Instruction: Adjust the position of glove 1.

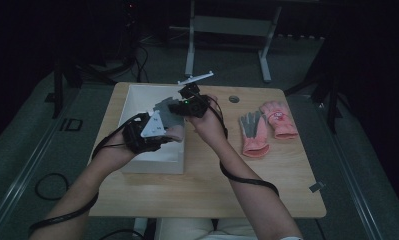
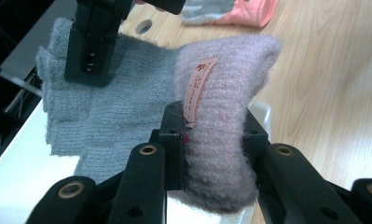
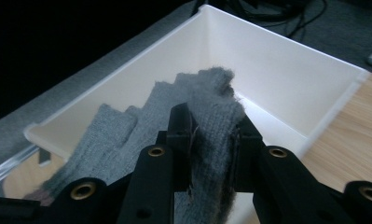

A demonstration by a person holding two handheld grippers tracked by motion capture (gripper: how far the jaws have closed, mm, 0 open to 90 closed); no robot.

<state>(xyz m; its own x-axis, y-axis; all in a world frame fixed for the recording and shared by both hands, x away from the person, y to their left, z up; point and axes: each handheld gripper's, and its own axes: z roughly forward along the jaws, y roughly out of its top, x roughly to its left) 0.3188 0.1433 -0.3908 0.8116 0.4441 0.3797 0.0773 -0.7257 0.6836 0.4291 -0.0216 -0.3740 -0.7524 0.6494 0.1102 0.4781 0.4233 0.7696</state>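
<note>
Knitted glove (image 2: 127,107), grey with pink cuff: held stretched above the white bin (image 1: 152,160). Cuff is pinched by the left gripper (image 2: 211,140); grey finger end is clamped by the right gripper (image 3: 211,135). Two more gloves (image 1: 264,127) are laid on the table (image 1: 197,190).

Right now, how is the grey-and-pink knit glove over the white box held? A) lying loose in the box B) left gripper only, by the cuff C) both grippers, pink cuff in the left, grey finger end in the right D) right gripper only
C: the left gripper is shut on the pink cuff of the grey-and-pink knit glove, and the right gripper is shut on its grey finger end, above the white rectangular plastic box.
</note>
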